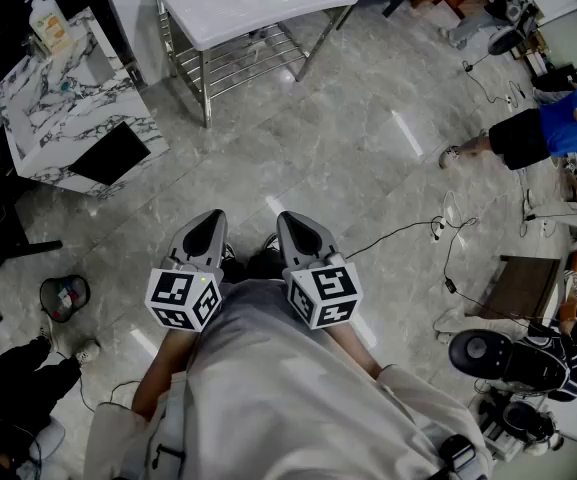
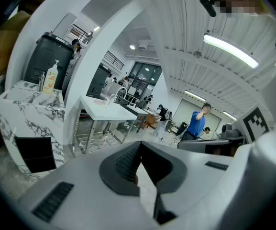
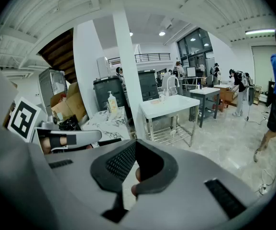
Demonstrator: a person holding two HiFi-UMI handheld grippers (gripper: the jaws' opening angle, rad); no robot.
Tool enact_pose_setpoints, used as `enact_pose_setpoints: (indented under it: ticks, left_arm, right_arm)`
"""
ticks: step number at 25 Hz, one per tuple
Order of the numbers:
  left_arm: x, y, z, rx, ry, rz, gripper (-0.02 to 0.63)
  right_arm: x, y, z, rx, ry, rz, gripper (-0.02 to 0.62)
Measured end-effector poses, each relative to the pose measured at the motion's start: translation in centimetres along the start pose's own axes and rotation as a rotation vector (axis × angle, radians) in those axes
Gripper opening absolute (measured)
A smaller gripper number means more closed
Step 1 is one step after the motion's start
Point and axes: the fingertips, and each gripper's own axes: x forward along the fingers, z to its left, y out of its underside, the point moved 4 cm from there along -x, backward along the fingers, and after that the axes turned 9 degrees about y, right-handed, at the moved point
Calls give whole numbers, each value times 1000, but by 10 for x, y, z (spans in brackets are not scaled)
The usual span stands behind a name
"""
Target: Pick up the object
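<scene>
Your left tool (image 1: 206,230) and right tool (image 1: 301,228) side by side above the grey floor (image 1: 368,148), each with jaws pressed together on nothing, the object perhaps the pump bottle (image 1: 48,24), upright on the marbled surface (image 1: 43,118), well apart from both

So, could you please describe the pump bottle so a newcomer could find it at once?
Start at the white sink table at the top of the head view; left of it stands a marble-patterned cabinet. The pump bottle stands upright at that cabinet's far corner, the only tall thing on its top, pale with a white pump head.
</scene>
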Motion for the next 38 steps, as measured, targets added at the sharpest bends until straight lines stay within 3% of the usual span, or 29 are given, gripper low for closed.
enact_pose_setpoints:
  ticks: [9, 15, 21, 38]
  left_arm:
    - [2, 1, 6, -3, -12, 4, 3]
    - [10, -3, 13, -16, -14, 19, 3]
    - [29, -14, 22, 1, -23, 27, 3]
    - [133, -76, 59, 23, -87, 15, 3]
  right_arm:
    - [4, 3, 2, -1, 5, -3, 9]
    - [15, -1, -5, 111, -32, 1, 9]
    - [37, -14, -17, 112, -36, -6, 9]
    - [137, -86, -93, 103, -79, -10, 9]
